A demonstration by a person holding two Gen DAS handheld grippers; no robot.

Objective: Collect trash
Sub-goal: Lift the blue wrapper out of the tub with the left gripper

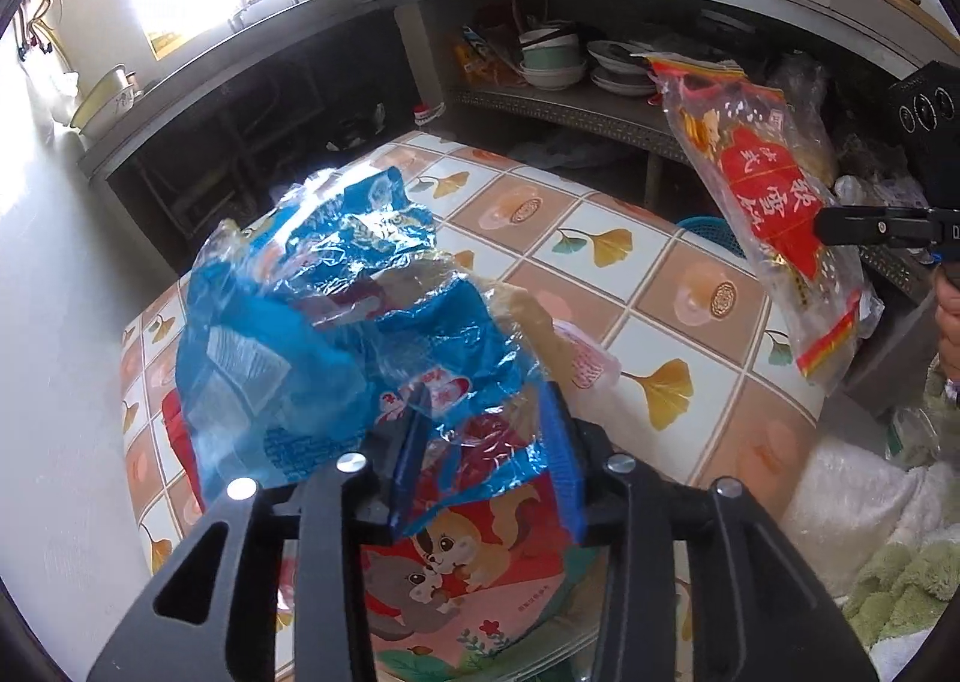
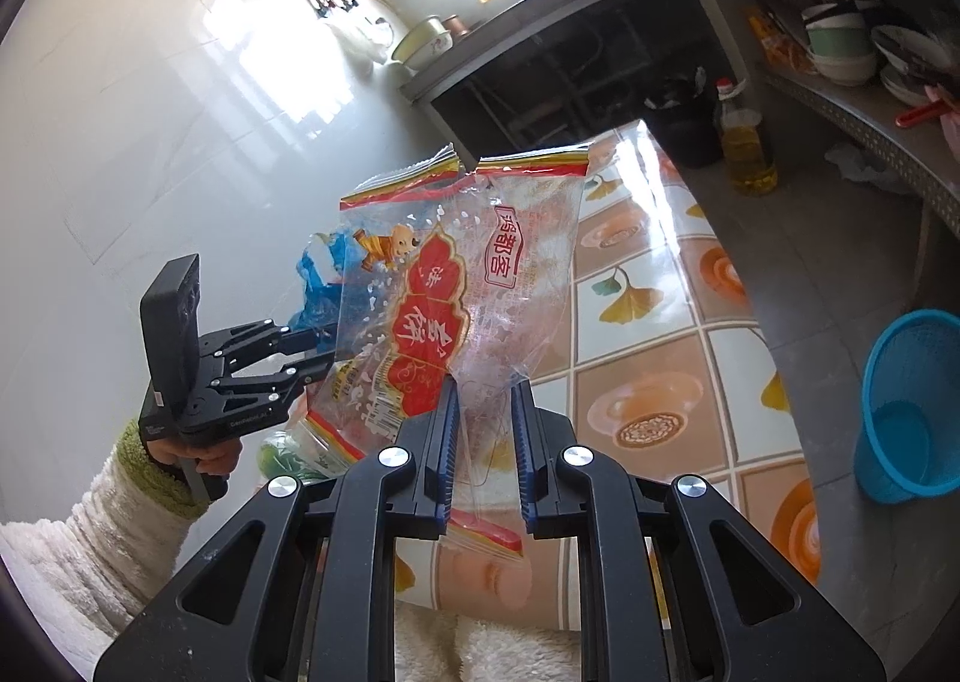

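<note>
Blue-padded fingers of the left gripper (image 1: 486, 466) stand parted around a crumpled blue wrapper (image 1: 312, 310) above the tiled counter (image 1: 660, 274). Right gripper (image 2: 485, 424) clamps a clear red-printed wrapper (image 2: 456, 274), lifted over that counter near a blue basket (image 2: 912, 406) on the floor.

Stacked bowls (image 1: 552, 59) on a shelf; oil bottle (image 2: 746, 148) on the floor.

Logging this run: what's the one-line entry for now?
left hand-held gripper: open, blue wrapper between jaws | right hand-held gripper: holds clear bag | bin: on floor
</note>
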